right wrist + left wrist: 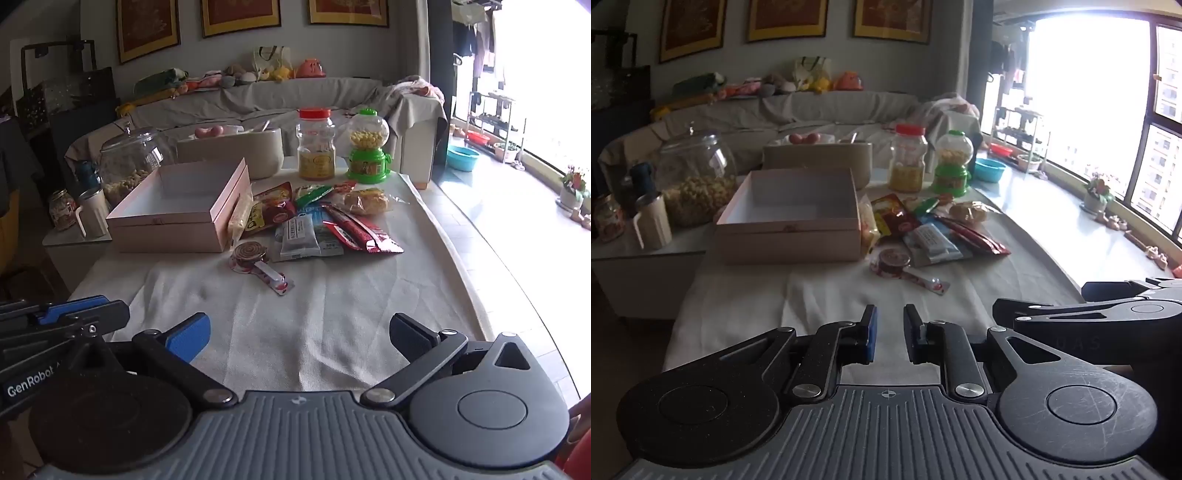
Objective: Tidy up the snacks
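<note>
left tongs (pixel 889 334) nearly together, right tongs (pixel 299 338) apart, both empty; snacks (pixel 314 221) all beside the empty box (pixel 177 206): nothing organized yet.

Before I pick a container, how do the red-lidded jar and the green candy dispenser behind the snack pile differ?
The red-lidded jar is taller and straight-sided; the green candy dispenser is shorter, a clear globe on a green base. The jar's yellow contents sit at its bottom; the dispenser's yellow candies sit up in the globe. Both stand upright, side by side, behind the snack pile.
</note>
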Available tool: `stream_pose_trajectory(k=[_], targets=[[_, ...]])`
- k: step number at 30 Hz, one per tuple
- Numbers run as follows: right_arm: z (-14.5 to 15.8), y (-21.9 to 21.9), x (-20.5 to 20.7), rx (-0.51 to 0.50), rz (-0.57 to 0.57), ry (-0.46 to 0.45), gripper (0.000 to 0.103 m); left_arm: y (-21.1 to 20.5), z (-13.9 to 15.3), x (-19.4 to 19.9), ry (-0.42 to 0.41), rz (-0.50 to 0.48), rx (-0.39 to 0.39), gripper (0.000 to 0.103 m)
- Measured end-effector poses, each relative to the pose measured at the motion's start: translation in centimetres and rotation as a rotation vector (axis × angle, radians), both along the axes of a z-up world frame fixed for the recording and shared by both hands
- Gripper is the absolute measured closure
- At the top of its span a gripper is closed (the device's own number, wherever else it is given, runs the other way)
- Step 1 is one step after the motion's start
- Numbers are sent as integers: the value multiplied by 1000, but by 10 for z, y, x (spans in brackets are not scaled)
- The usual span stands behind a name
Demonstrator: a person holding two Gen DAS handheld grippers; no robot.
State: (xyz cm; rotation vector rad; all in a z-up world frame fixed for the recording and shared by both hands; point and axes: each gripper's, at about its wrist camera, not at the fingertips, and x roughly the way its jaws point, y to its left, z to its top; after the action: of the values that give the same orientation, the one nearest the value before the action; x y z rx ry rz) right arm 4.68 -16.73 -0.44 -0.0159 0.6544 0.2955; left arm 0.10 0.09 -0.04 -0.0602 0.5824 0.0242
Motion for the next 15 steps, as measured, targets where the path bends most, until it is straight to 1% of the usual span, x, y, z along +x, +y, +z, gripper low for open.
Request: stream_pose_trajectory(k=[2, 3, 6, 8, 9, 15], targets=[[1, 2, -4, 1, 5, 1, 0, 0, -1, 2, 2, 3, -3, 83], [0, 0, 1, 13, 6, 31, 0, 0, -2, 3, 4, 4, -3, 83], [-1, 3, 0, -7, 12, 25, 0, -2, -3, 4, -2, 1, -6, 83], [-1, 1, 0, -1, 14, 23, 0, -3, -3, 4, -6, -2, -10, 83], [-1, 0, 3, 2, 14, 33, 0, 3, -1, 1, 16, 22, -20, 83], [-1, 1, 0, -1, 10, 36, 0, 5, -4, 3, 42, 24, -29, 83]])
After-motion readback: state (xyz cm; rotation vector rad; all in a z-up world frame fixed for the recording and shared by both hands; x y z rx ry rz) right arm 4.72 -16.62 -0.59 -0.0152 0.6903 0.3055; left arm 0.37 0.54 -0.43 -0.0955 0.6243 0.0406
